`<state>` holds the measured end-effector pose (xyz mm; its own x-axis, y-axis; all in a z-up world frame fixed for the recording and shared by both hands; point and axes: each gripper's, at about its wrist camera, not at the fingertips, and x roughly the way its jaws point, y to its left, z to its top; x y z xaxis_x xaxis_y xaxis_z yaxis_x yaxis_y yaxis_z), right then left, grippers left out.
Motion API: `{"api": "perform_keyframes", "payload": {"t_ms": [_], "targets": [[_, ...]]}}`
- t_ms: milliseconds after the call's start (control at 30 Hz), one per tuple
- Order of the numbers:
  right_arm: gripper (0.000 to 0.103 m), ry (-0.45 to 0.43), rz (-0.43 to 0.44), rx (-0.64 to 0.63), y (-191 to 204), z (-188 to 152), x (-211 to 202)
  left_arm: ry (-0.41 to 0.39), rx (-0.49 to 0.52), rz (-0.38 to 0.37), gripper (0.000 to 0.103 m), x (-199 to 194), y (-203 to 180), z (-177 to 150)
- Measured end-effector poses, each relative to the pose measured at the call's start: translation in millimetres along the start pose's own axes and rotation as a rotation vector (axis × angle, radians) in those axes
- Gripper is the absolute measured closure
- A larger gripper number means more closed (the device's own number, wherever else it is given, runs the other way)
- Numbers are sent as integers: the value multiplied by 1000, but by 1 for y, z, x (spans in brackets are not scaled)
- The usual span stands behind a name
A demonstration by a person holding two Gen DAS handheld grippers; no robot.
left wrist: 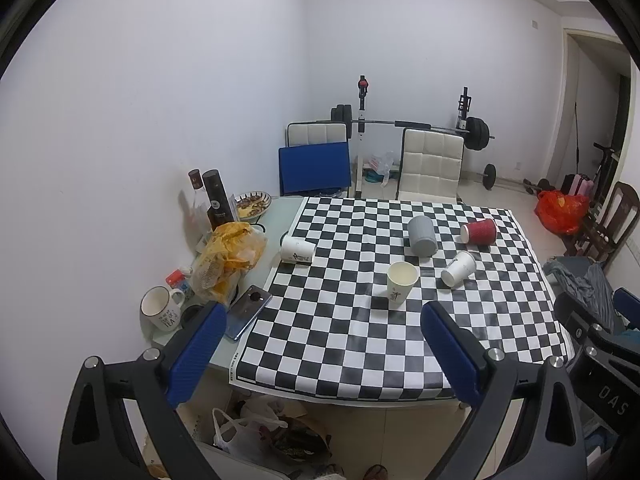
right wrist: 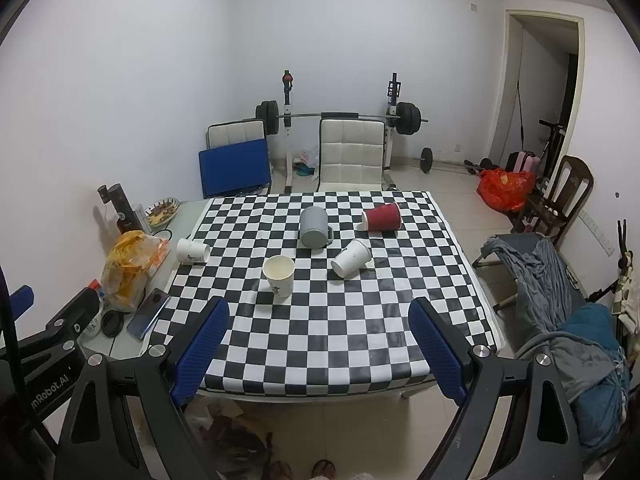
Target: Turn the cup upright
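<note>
Paper cups lie toppled on the checkered worktop [right wrist: 328, 332]: a white cup [right wrist: 352, 263] near centre, a red ribbed cup [right wrist: 382, 217] beyond. Light and crushable, each wants a gentle mid-wall pinch. Left tool [left wrist: 322, 344] and right tool [right wrist: 320, 344] hang spread wide, empty.

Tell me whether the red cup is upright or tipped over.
Tipped over. The red cup lies on its side on the checkered cloth, open mouth facing left in the right wrist view.

place: home room | evidence: dining table [right wrist: 132, 354], white chair [right wrist: 351, 156], barbell rack [right wrist: 340, 116], mug [left wrist: 160, 309]
</note>
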<state>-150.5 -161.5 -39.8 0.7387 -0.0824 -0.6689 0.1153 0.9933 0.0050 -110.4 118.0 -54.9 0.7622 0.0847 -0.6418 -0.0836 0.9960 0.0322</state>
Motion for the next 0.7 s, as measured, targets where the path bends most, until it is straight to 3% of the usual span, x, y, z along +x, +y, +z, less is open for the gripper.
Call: {"api": "perform_keyframes", "payload": {"t_ms": [700], "targets": [[10,0,-1,3,2,-1,-1,-1,6,-5,4,1,4,1]]}}
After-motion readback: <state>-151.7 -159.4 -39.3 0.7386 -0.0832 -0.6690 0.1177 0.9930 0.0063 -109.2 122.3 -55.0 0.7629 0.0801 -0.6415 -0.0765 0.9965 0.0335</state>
